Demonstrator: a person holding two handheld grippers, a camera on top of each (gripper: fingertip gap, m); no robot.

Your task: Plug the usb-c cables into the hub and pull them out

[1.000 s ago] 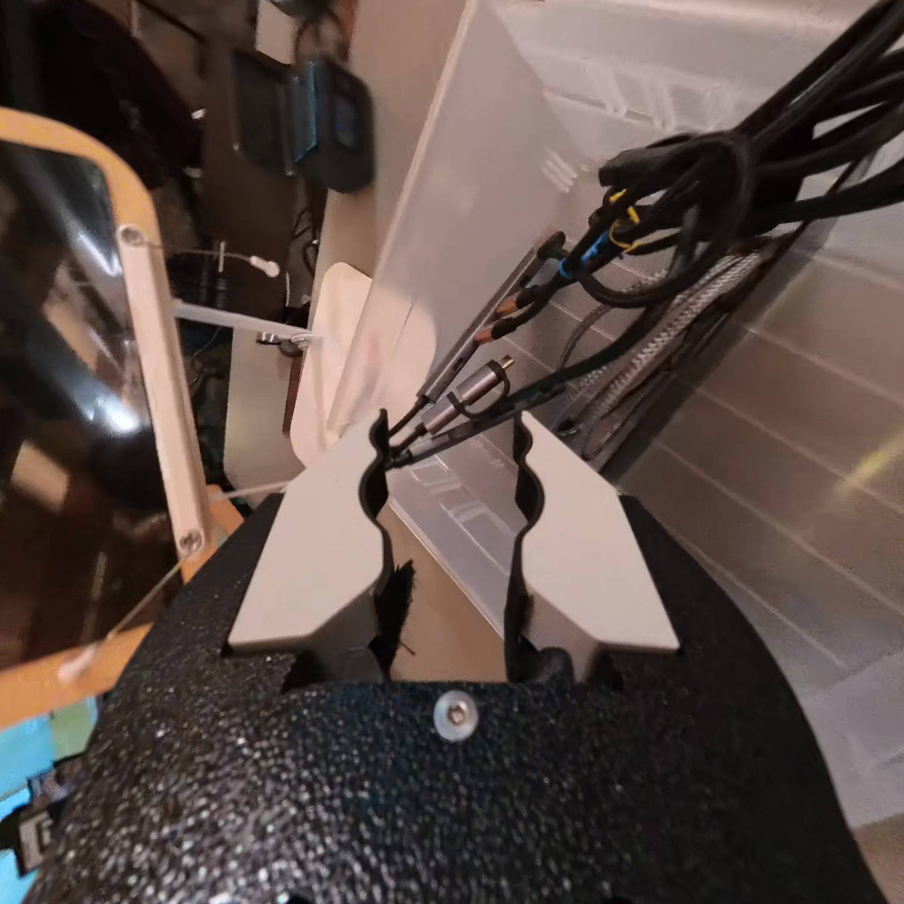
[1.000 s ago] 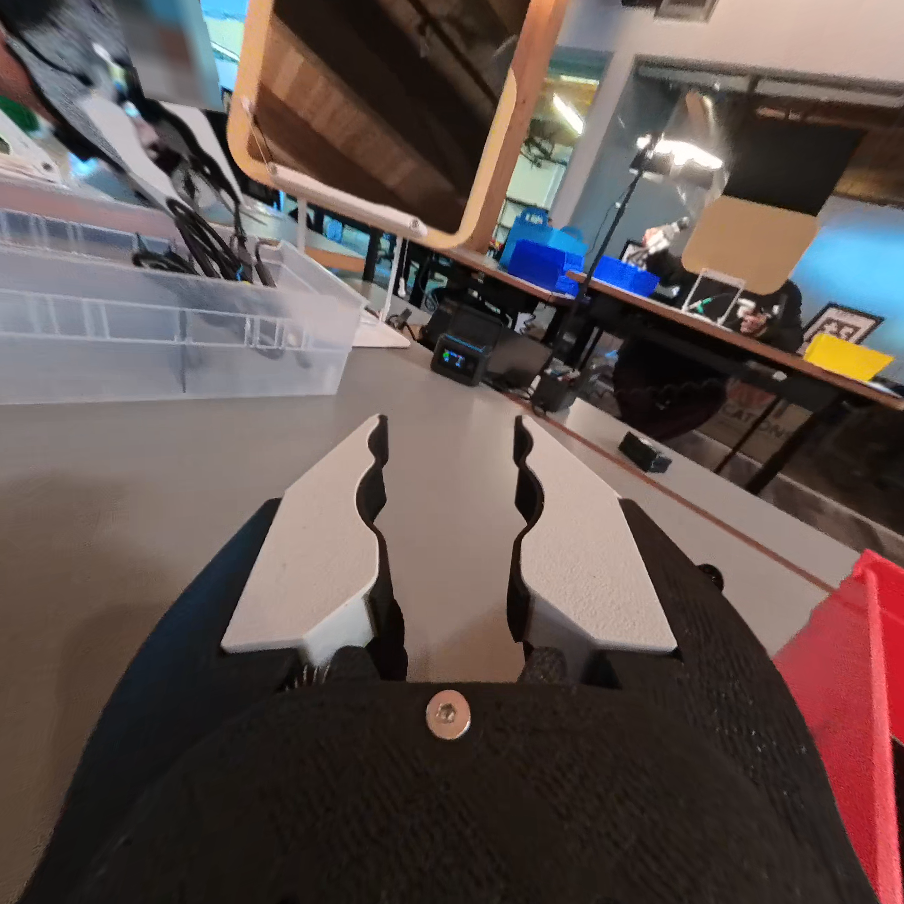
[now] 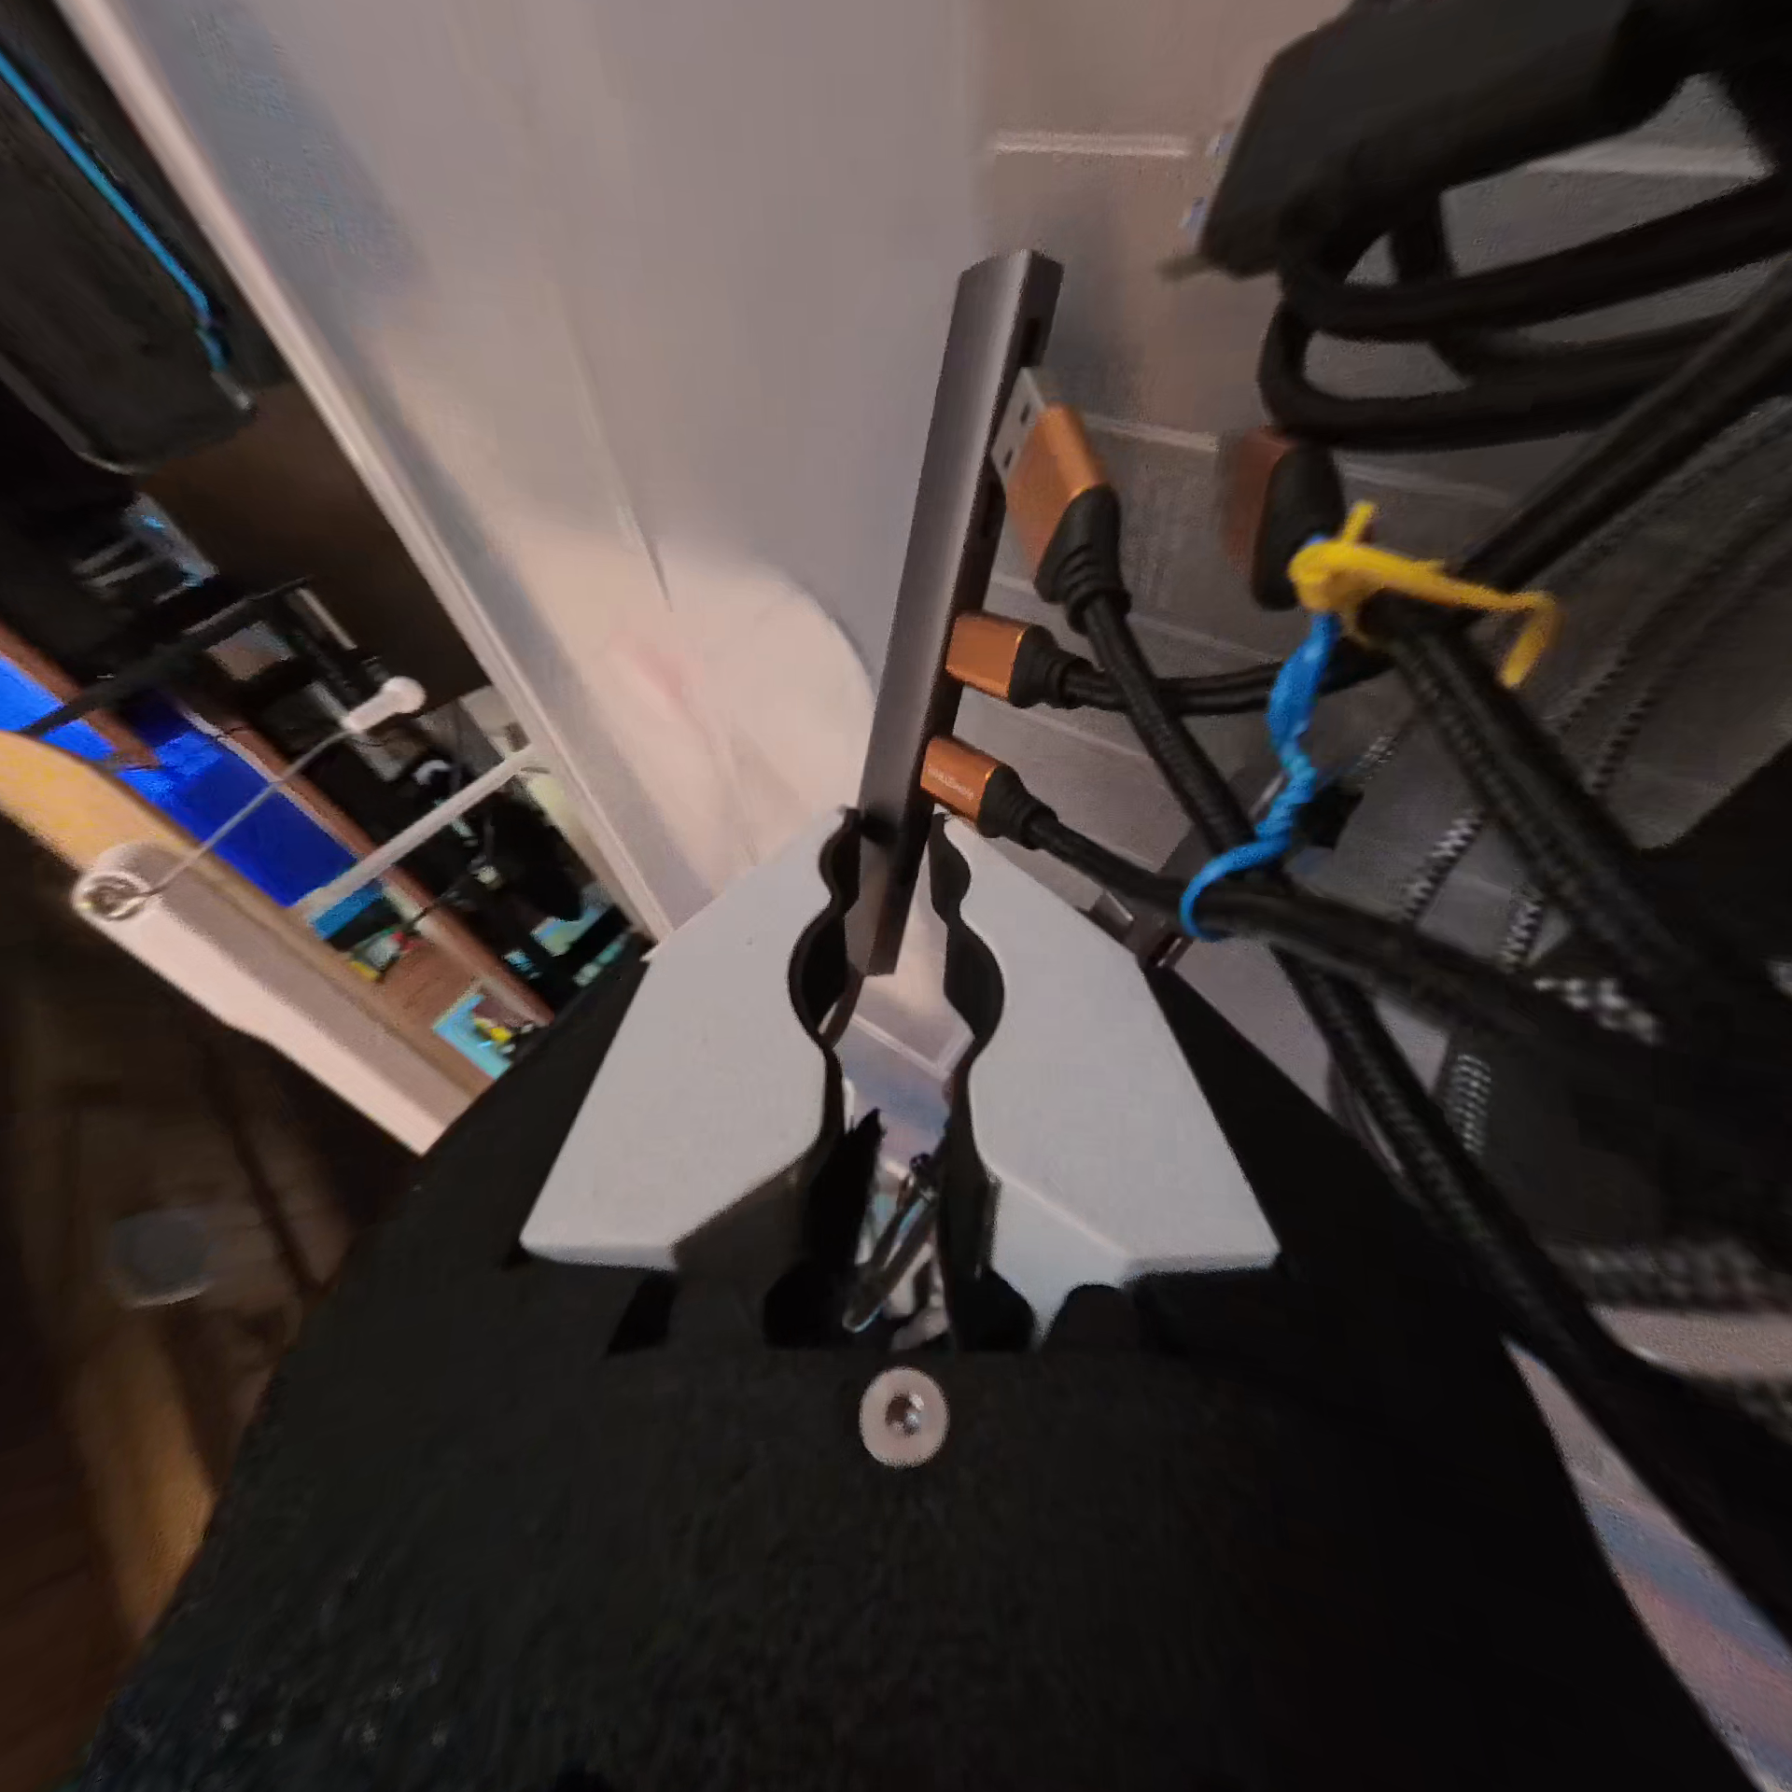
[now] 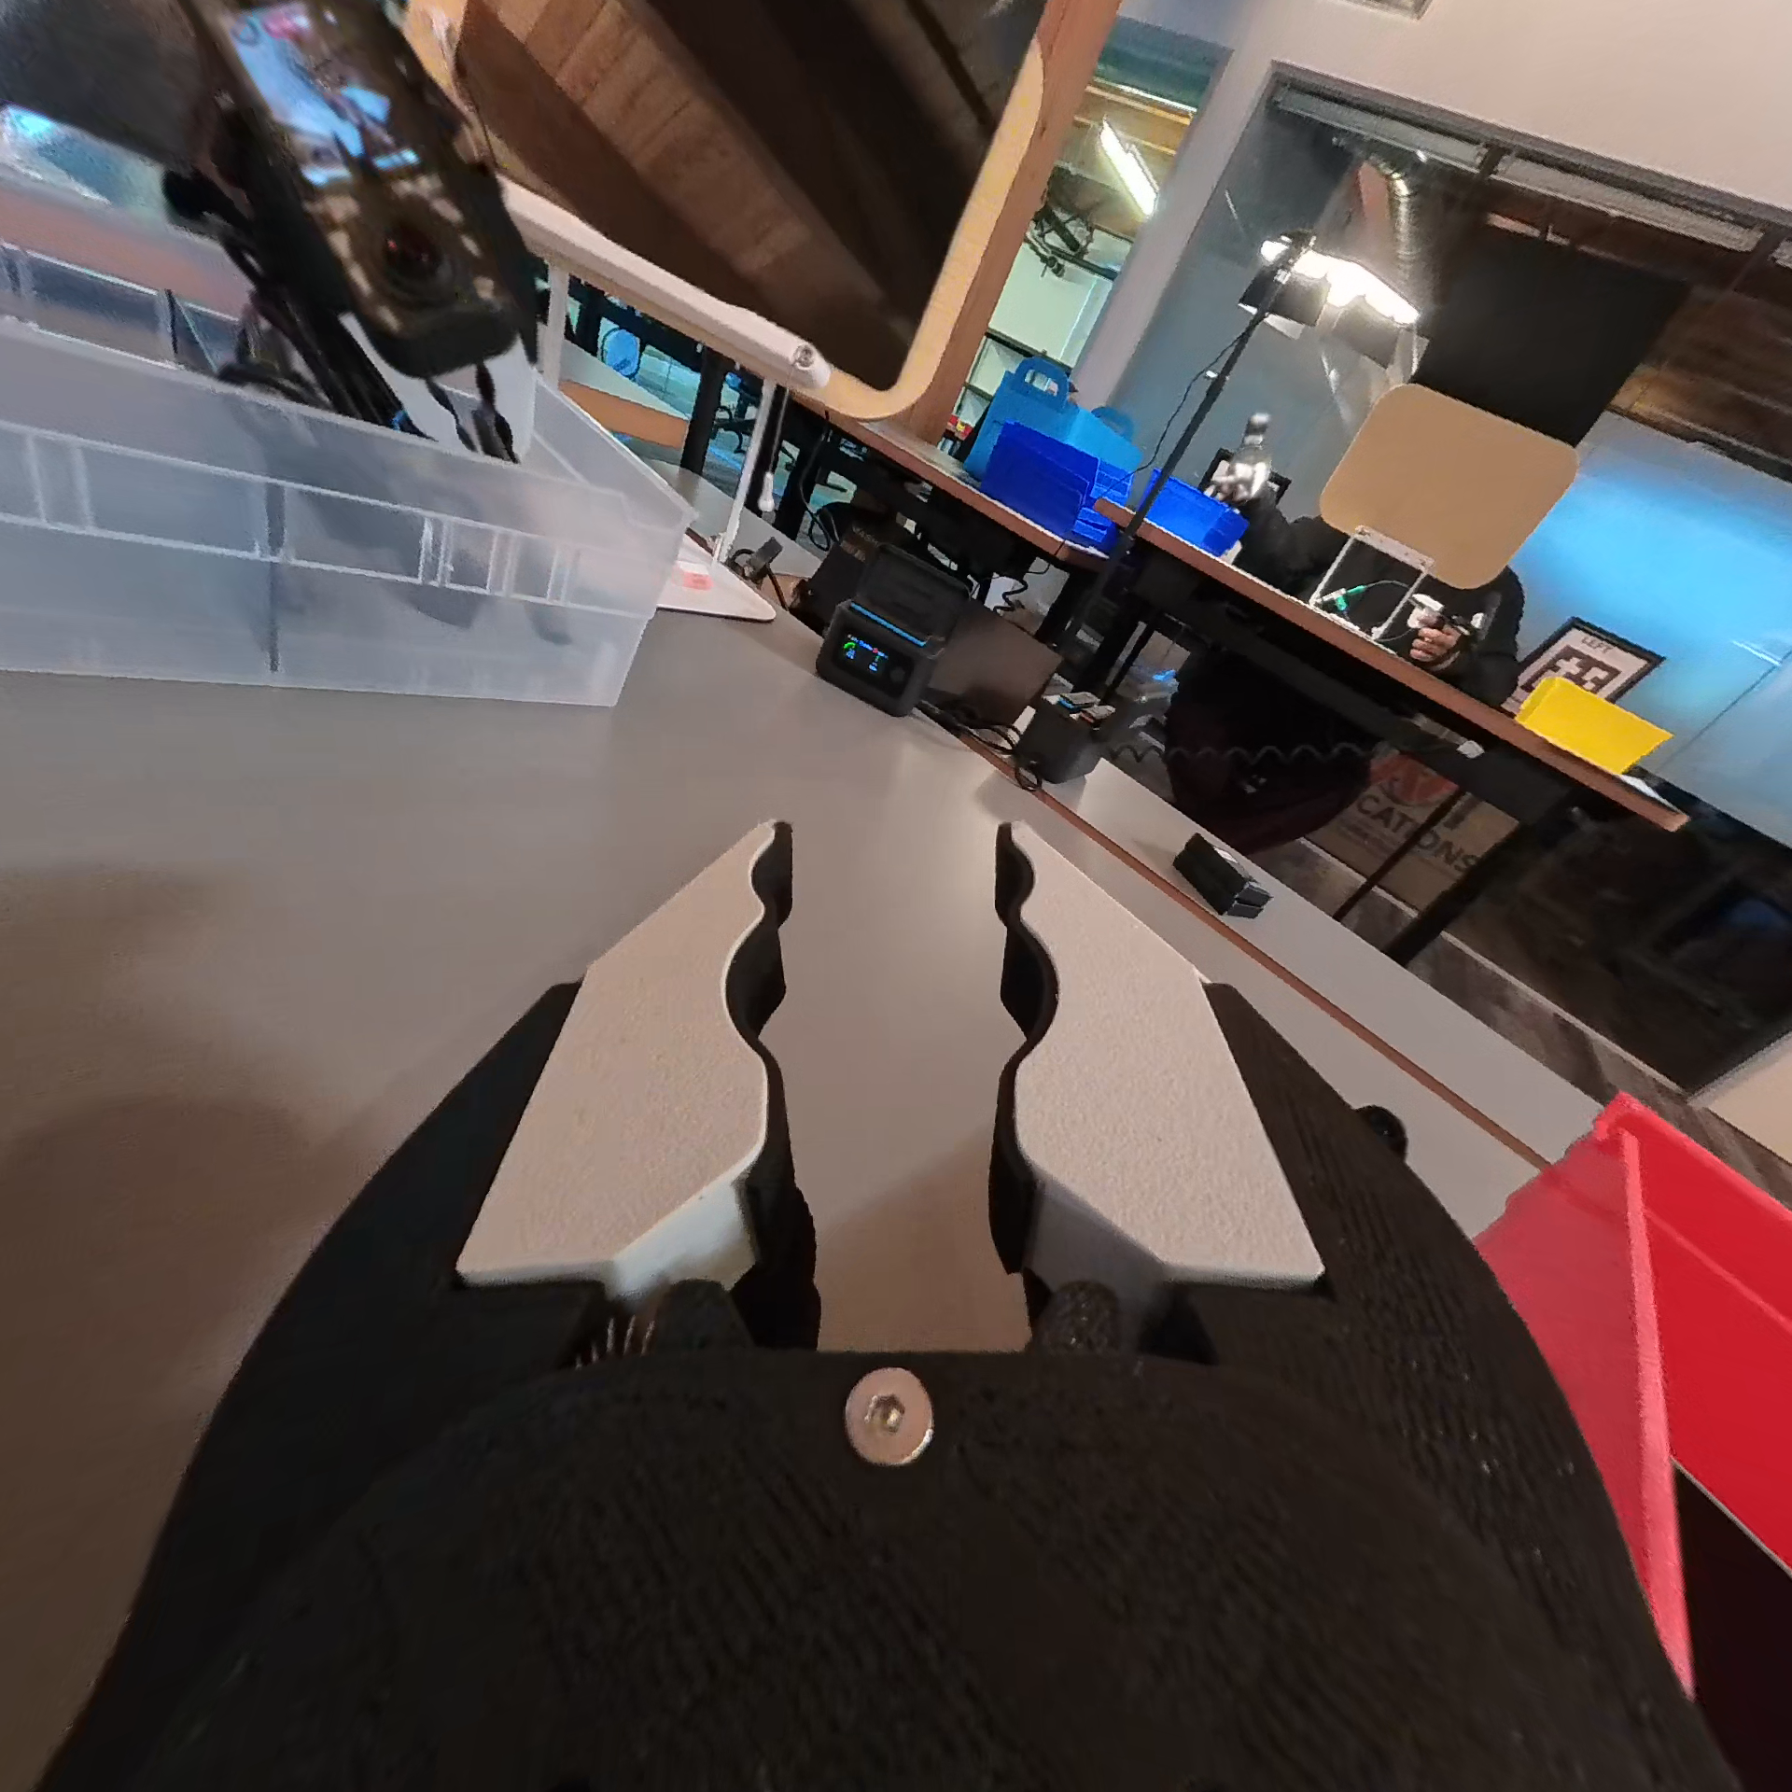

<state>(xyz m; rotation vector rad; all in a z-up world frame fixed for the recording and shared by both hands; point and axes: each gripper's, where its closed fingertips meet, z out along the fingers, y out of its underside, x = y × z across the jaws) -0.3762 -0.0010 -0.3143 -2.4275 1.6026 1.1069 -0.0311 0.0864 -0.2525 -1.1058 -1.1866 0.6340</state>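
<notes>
In the left wrist view a slim grey hub (image 3: 952,543) stands on end inside a clear bin (image 3: 630,291). My left gripper (image 3: 890,836) is shut on the hub's near end. Three black braided cables with orange plugs (image 3: 1057,485) (image 3: 989,652) (image 3: 960,776) sit in the hub's right side. A loose orange plug (image 3: 1261,504) and a bundle of black cables (image 3: 1474,330) hang to the right, bound with yellow (image 3: 1396,592) and blue (image 3: 1290,698) ties. My right gripper (image 4: 892,846) is open and empty, low over the grey table (image 4: 485,873).
In the right wrist view the clear bin (image 4: 388,582) stands at the left with the left gripper's body (image 4: 407,252) over it. A red bin (image 4: 1707,1309) is close on the right. A small black device with a lit screen (image 4: 868,664) sits beyond. A person sits at a far table. The grippers' ends are close to 35 cm from one another.
My left gripper has moved forward into the bin and its fingers have closed on the hub's end. The right gripper stays open and has barely moved.
</notes>
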